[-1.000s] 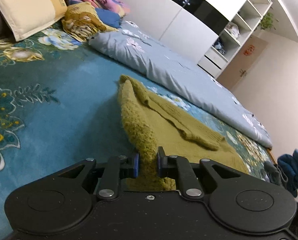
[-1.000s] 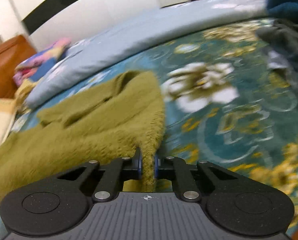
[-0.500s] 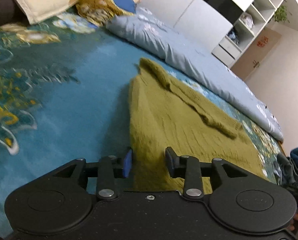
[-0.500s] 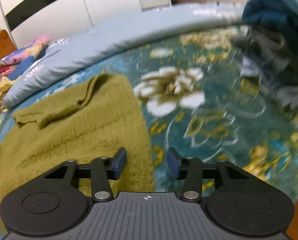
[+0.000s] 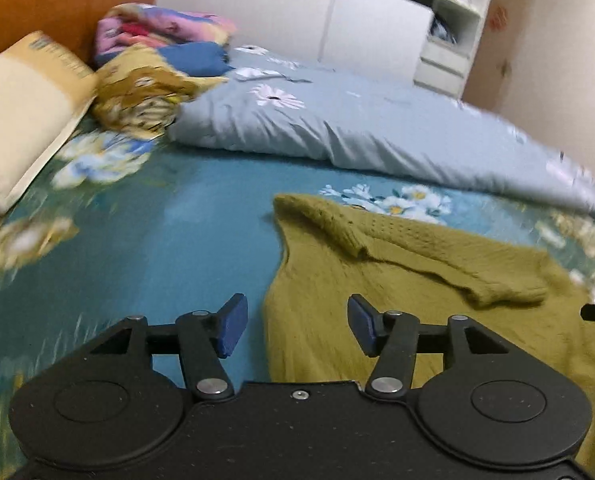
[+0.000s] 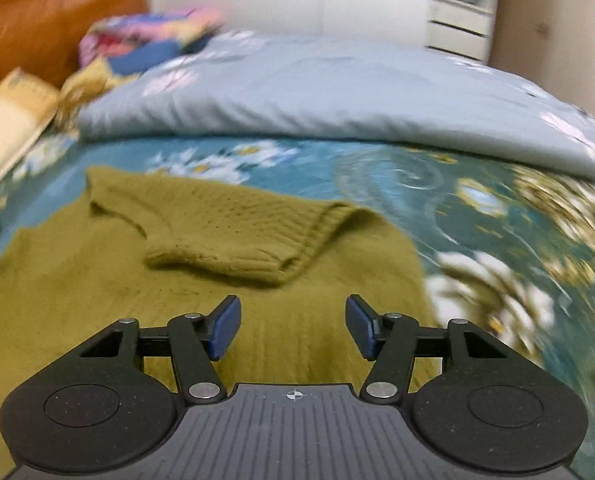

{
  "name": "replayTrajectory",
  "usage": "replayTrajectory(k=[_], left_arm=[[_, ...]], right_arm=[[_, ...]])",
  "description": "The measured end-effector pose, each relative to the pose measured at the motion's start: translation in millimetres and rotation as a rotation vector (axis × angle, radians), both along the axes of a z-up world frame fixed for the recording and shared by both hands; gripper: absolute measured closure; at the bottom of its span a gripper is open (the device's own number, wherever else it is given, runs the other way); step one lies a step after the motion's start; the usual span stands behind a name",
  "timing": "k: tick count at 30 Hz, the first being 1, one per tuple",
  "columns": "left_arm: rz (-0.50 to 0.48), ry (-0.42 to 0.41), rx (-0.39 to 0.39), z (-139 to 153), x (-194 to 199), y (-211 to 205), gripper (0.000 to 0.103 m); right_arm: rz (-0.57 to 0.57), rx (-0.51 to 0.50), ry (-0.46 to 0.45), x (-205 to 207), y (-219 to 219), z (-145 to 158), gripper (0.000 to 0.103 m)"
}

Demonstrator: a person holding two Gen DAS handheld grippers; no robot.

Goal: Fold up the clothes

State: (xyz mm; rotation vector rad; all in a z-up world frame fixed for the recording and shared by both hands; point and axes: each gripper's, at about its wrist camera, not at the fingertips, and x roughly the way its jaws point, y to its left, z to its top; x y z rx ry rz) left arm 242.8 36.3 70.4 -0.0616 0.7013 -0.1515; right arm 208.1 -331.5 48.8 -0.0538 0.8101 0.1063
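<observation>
An olive-green knitted sweater (image 5: 409,280) lies flat on the teal flowered bedspread (image 5: 169,248), with a sleeve folded across its upper part. It also shows in the right wrist view (image 6: 201,264). My left gripper (image 5: 295,326) is open and empty, over the sweater's left edge. My right gripper (image 6: 293,324) is open and empty, over the sweater's near right part.
A rolled grey-blue duvet (image 5: 369,136) runs along the far side of the bed. A cream pillow (image 5: 21,112) and a heap of coloured bedding (image 5: 157,64) lie at the head, by the brown headboard (image 6: 45,20). White wardrobe and shelves (image 5: 453,28) stand behind.
Both grippers were shut on the sweater's edge a second ago. They have opened, let the sweater go flat on the bed, and pulled back a little.
</observation>
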Motion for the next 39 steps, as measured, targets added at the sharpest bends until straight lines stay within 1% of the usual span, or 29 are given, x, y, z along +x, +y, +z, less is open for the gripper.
replayTrajectory(k=[1,4,5,6,8,9,11,12,14,16,18,20,21,22,23,24,25,26,27,28,30,33,35,36,37,38,39], left_arm=[[-0.020,0.004,0.029,-4,13,-4,0.047],[-0.057,0.022,0.157,-21,51,-15,0.047],[-0.067,0.026,0.182,-25,60,-16,0.047],[-0.078,0.029,0.205,-30,70,-17,0.047],[-0.096,0.019,0.238,-36,84,-19,0.047],[-0.112,0.015,0.266,-39,91,-22,0.045],[-0.147,0.008,0.327,-46,104,-27,0.041],[-0.157,0.008,0.335,-49,111,-29,0.041],[-0.173,0.008,0.341,-56,125,-31,0.041],[-0.178,-0.004,0.326,-59,133,-33,0.040],[-0.186,-0.017,0.308,-62,140,-36,0.040],[-0.199,-0.029,0.305,-64,145,-40,0.040],[-0.204,-0.031,0.312,-65,147,-43,0.040],[-0.210,-0.032,0.316,-66,150,-45,0.041],[-0.215,-0.037,0.313,-65,152,-46,0.041],[-0.220,-0.042,0.309,-63,154,-47,0.043],[-0.219,-0.045,0.299,-62,156,-47,0.050],[-0.213,-0.046,0.281,-61,159,-45,0.057],[-0.205,-0.041,0.264,-60,162,-44,0.078],[-0.201,-0.029,0.238,-59,166,-43,0.090],[-0.185,-0.013,0.174,-58,173,-39,0.091],[-0.155,-0.014,0.152,-55,185,-40,0.092],[-0.127,-0.017,0.137,-50,193,-41,0.091],[-0.115,-0.025,0.135,-48,196,-42,0.089],[-0.103,-0.026,0.144,-46,199,-44,0.085],[-0.091,-0.026,0.156,-45,202,-47,0.085],[-0.083,-0.018,0.159,-44,205,-49,0.079]], right_arm=[[0.018,-0.021,0.008,10,3,-5,0.048],[0.072,-0.084,0.032,39,13,-20,0.048],[0.090,-0.104,0.039,48,17,-25,0.048],[0.107,-0.118,0.032,46,24,-27,0.048],[0.150,-0.127,0.035,51,26,-31,0.047],[0.156,-0.119,0.038,51,26,-32,0.043],[0.168,-0.103,0.043,53,24,-35,0.042],[0.174,-0.096,0.046,53,23,-37,0.042],[0.186,-0.080,0.051,55,22,-40,0.042],[0.195,-0.064,0.063,55,21,-43,0.042],[0.205,-0.042,0.076,66,24,-36,0.042],[0.213,-0.031,0.074,67,25,-36,0.044],[0.215,-0.029,0.069,68,24,-35,0.049],[0.216,-0.027,0.065,69,24,-34,0.060],[0.217,-0.025,0.060,70,24,-34,0.067],[0.219,-0.023,0.055,71,23,-33,0.078],[0.220,-0.021,0.051,72,23,-33,0.088],[0.221,-0.019,0.046,74,22,-32,0.091],[0.223,-0.017,0.042,75,22,-32,0.092],[0.221,-0.017,0.032,79,21,-29,0.093],[0.227,-0.021,0.015,93,21,-22,0.094],[0.198,-0.028,-0.039,121,16,-6,0.094],[0.113,-0.027,-0.099,149,7,7,0.094],[0.071,-0.027,-0.129,163,3,13,0.097],[0.029,-0.027,-0.158,176,-2,19,0.097],[-0.007,-0.005,-0.139,192,-7,18,0.097],[-0.041,0.016,-0.120,207,-11,16,0.097]])
